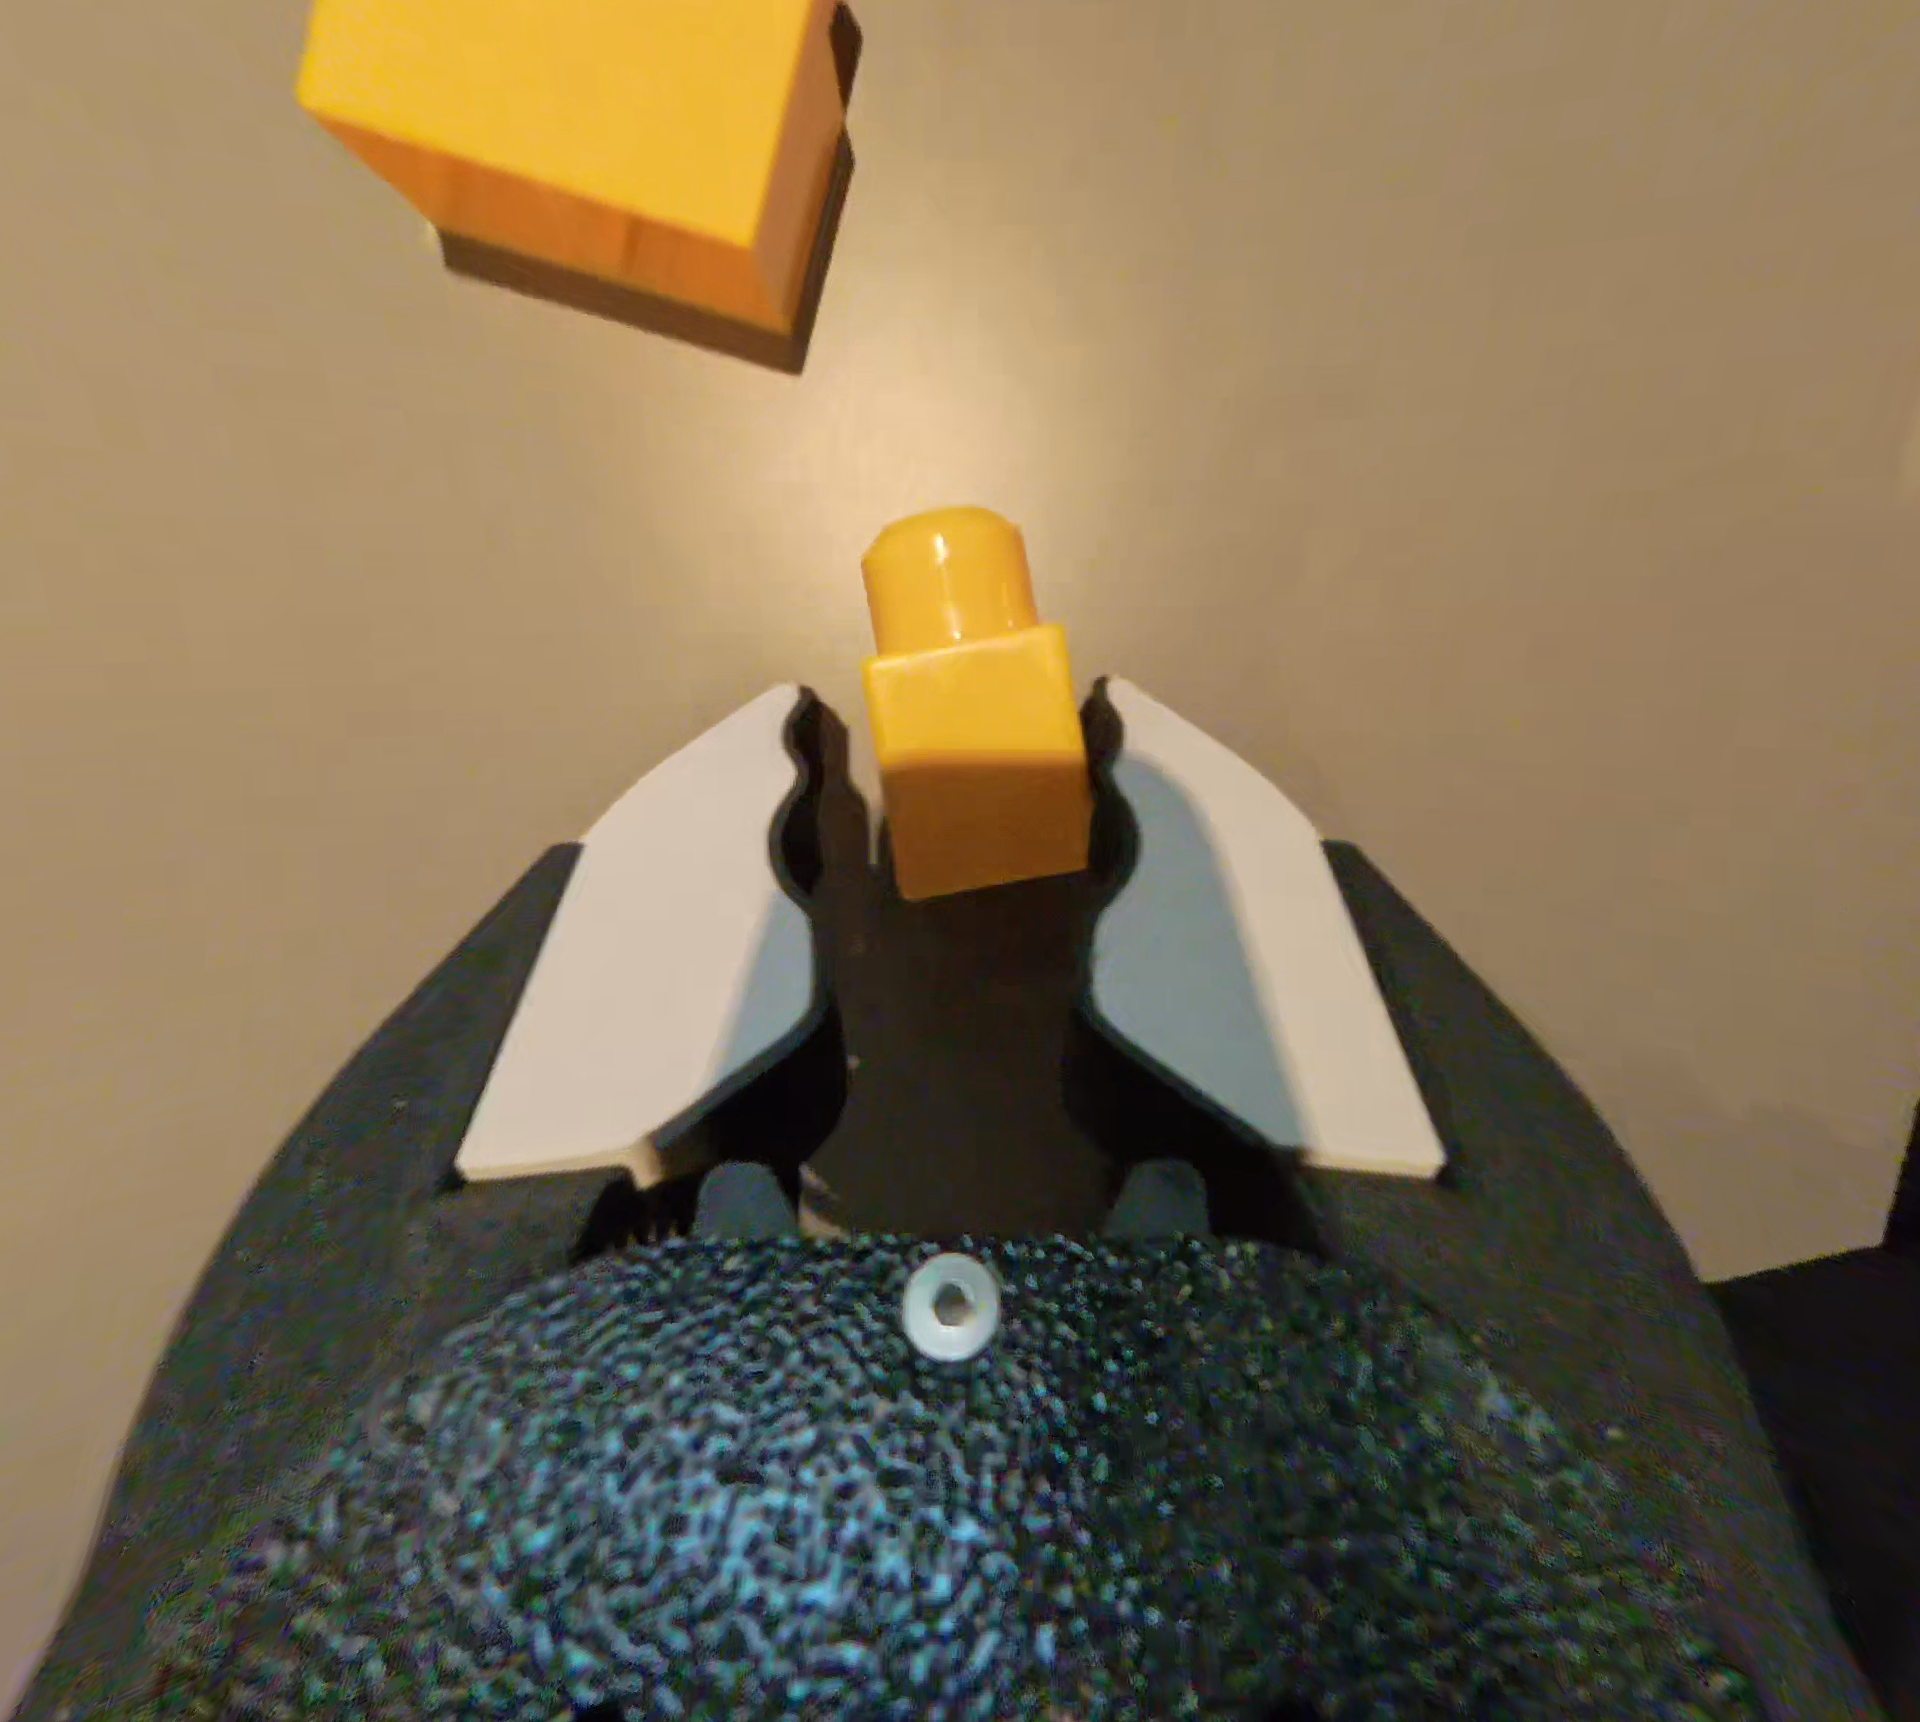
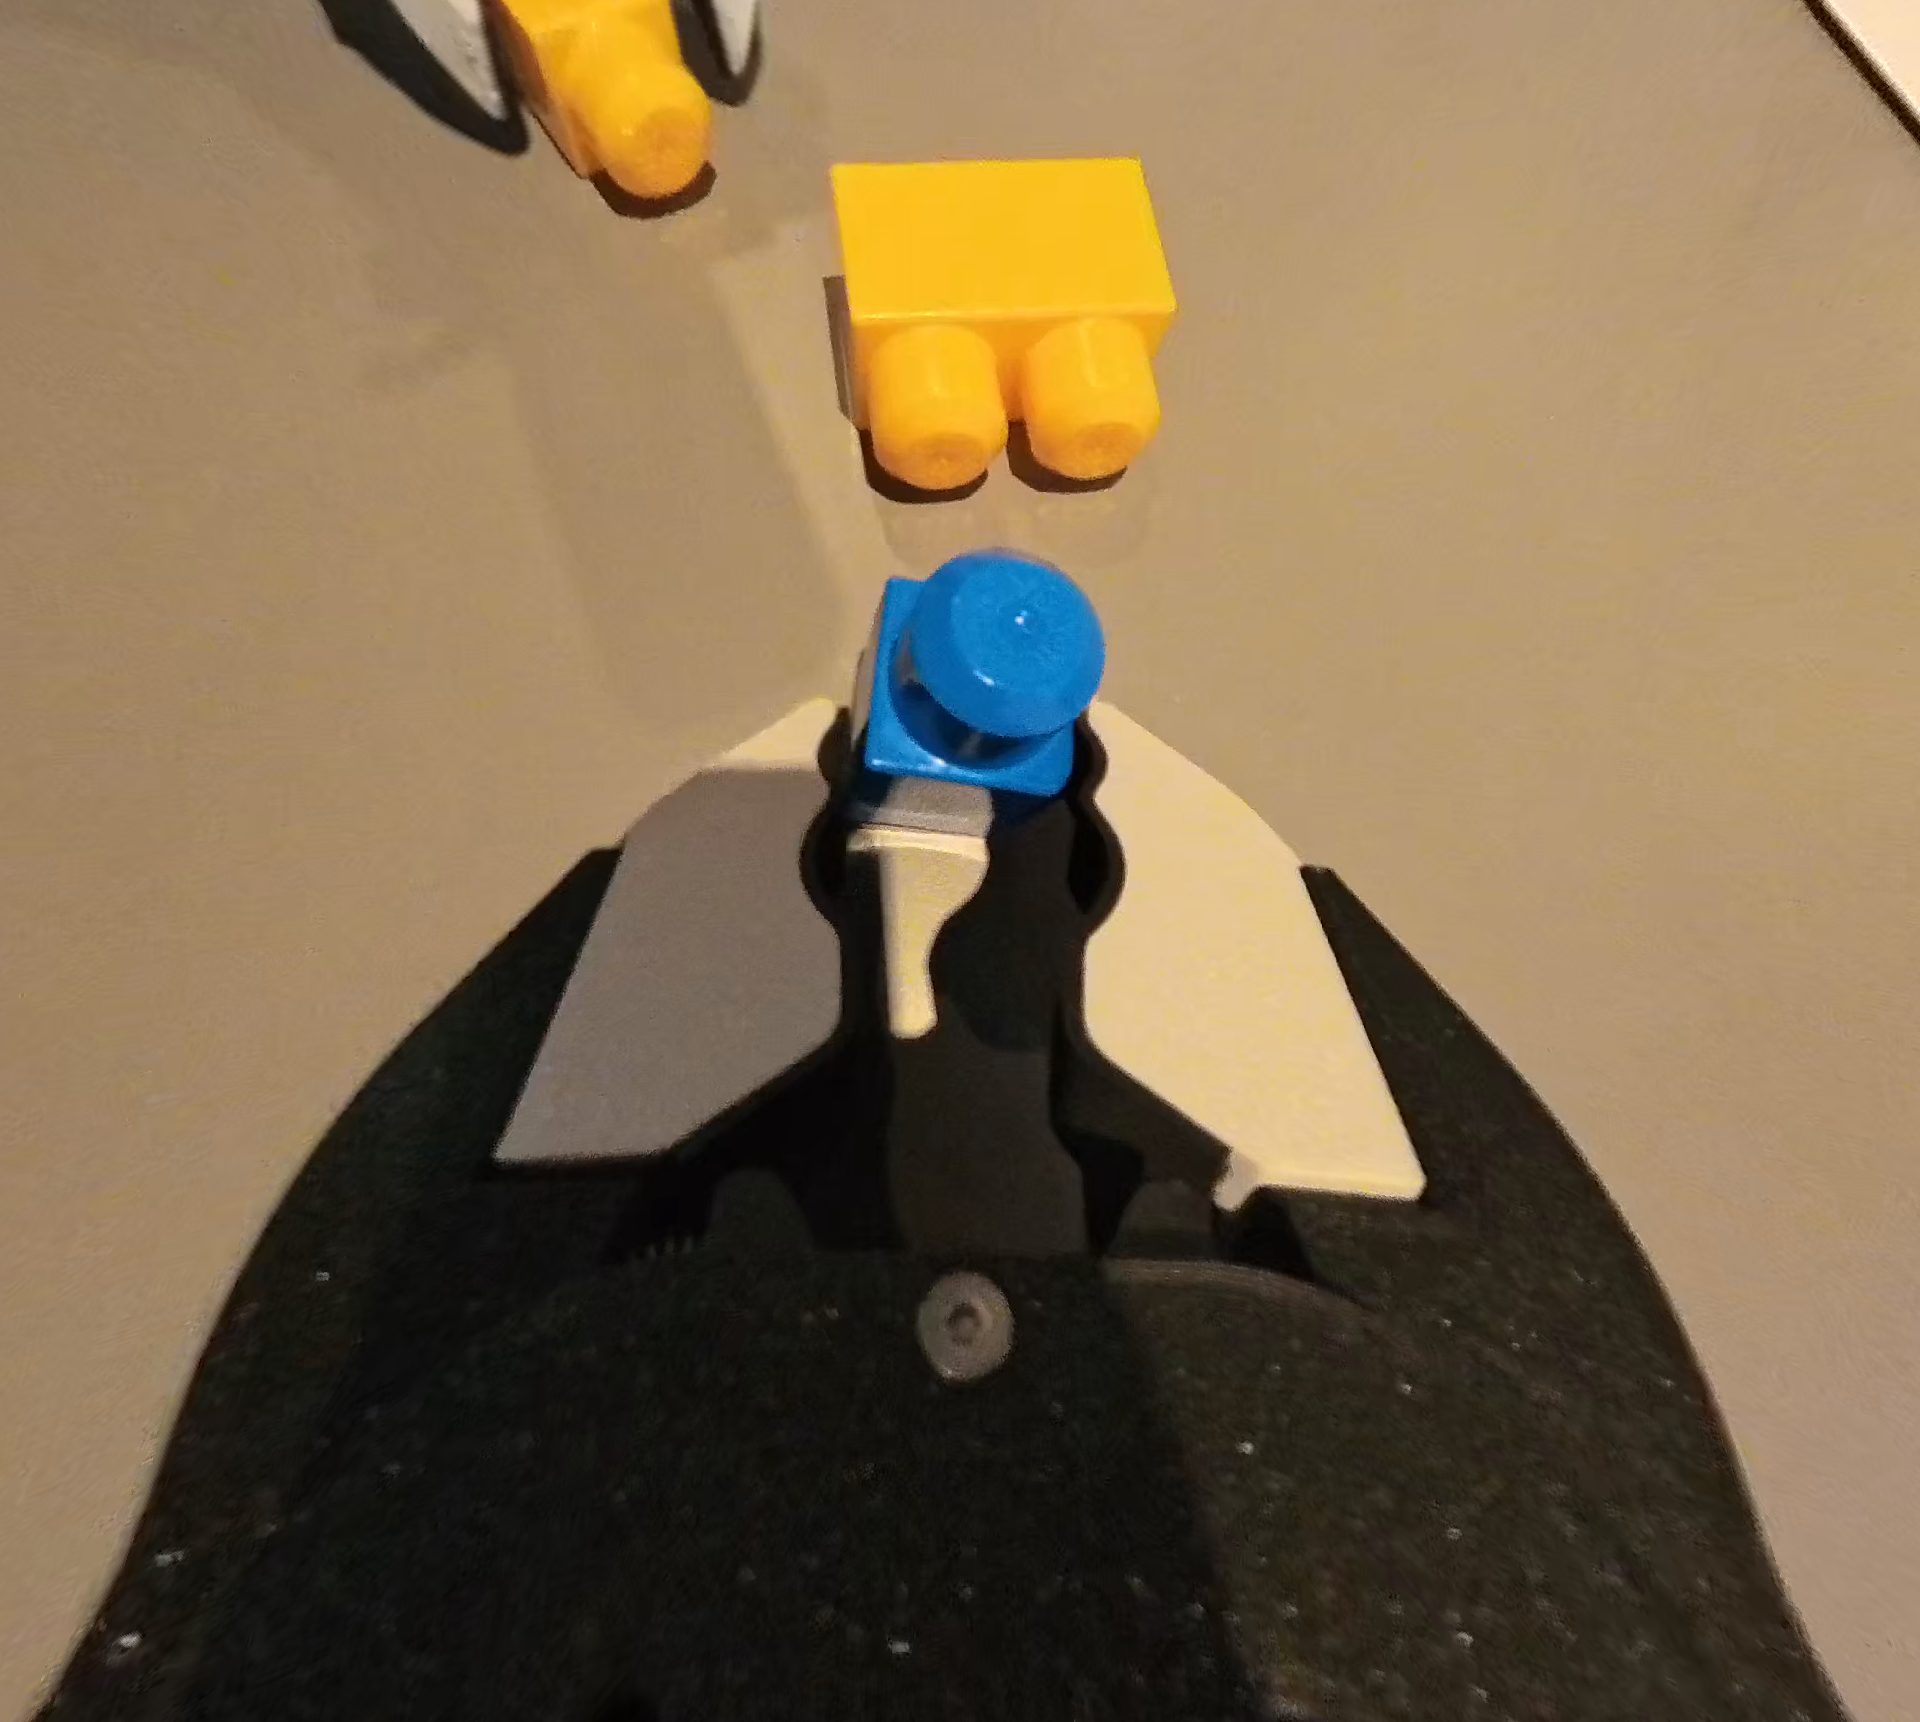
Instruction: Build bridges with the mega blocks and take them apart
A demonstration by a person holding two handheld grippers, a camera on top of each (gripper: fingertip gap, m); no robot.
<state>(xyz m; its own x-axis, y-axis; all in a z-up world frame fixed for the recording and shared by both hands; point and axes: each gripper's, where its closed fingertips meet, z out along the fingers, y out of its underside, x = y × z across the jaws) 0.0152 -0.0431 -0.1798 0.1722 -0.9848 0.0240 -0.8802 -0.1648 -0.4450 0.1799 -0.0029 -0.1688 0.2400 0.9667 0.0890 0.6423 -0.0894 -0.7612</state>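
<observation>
My left gripper is shut on a small yellow one-stud block, stud pointing forward, above the tan table. It also shows in the right wrist view at the top left, with the same yellow block near the table. A larger yellow two-stud block lies on its side on the table, ahead and left of my left gripper; in the right wrist view it lies straight ahead. My right gripper is shut on a small blue one-stud block, just short of the two-stud block.
The tan table runs all around the blocks. A white flat object sits at the far right near the table's edge. A dark area shows past the table edge at the lower right of the left wrist view. The tips of one gripper are about 15 cm away from the tips of the other. Left tips and right tips are each some 35 cm from the white flat object.
</observation>
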